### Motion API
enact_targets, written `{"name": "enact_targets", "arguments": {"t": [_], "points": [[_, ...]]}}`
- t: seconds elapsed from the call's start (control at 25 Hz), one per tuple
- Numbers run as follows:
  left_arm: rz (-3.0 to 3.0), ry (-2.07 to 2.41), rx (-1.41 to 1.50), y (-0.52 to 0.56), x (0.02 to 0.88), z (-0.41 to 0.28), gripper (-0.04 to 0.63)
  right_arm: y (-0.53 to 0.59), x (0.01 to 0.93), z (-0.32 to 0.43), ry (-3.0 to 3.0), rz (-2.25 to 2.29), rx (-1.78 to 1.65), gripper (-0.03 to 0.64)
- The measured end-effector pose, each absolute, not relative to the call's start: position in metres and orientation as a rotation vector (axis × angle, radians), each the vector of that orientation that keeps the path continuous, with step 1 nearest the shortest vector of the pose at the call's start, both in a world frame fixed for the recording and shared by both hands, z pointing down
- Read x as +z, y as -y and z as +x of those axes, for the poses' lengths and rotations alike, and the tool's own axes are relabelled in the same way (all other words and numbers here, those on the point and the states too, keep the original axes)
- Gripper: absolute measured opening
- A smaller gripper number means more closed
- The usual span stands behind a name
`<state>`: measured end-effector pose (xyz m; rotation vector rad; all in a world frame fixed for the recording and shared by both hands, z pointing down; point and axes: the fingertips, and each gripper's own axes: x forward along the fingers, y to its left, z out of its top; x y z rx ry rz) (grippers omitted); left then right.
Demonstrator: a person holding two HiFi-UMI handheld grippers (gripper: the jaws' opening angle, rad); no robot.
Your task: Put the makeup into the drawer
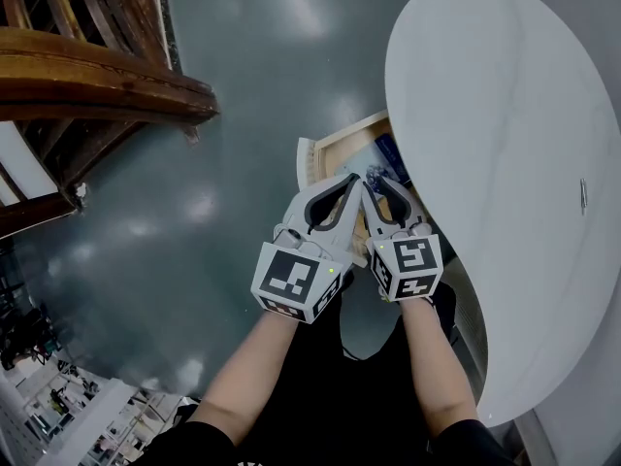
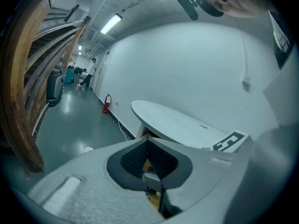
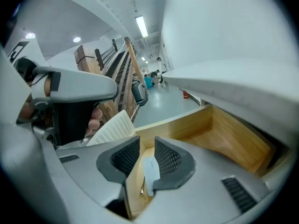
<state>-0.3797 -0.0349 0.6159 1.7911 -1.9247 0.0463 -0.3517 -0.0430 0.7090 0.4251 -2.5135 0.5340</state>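
A wooden drawer point(image 1: 337, 146) stands pulled out from under the round white table point(image 1: 505, 144), its ribbed white front point(image 1: 305, 165) towards the floor side. A dark blue item point(image 1: 390, 153) lies inside it. Both grippers hang side by side over the drawer. My left gripper point(image 1: 351, 181) has its tips together, with nothing seen between them point(image 2: 147, 141). My right gripper point(image 3: 146, 141) points into the drawer point(image 3: 233, 134) with a gap between its pads. A small pale flat item point(image 3: 150, 171) sits low in that gap against the right-hand pad, and bare wood shows beside it.
A dark wooden stair rail point(image 1: 97, 76) rises at the left over a grey-green floor point(image 1: 194, 260). A small object point(image 1: 583, 194) lies on the tabletop near its right edge. In the right gripper view the table's underside point(image 3: 233, 73) hangs close above the drawer.
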Motion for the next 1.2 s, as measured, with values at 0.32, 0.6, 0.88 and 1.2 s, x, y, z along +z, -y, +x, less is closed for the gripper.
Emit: {"name": "enact_targets", "arguments": {"t": [0.32,0.6,0.88,1.2], "points": [[1.787,1.909,0.042,0.017,0.564,-0.363,0.009,0.022,0.629,-0.332,2.560,0.433,0.525,0.039],[1.832,1.898,0.020,0.004,0.495,-0.342,0.009,0.014,0.532,-0.314,2.635,0.482,0.491,0.026],[1.936,1.891,-0.015,0.011,0.423,-0.328,0.009,0.032,0.445,-0.305,2.712,0.579,0.422,0.020],[2.031,1.874,-0.066,0.018,0.355,-0.307,0.009,0.042,0.372,-0.291,2.767,0.639,0.365,0.017]]}}
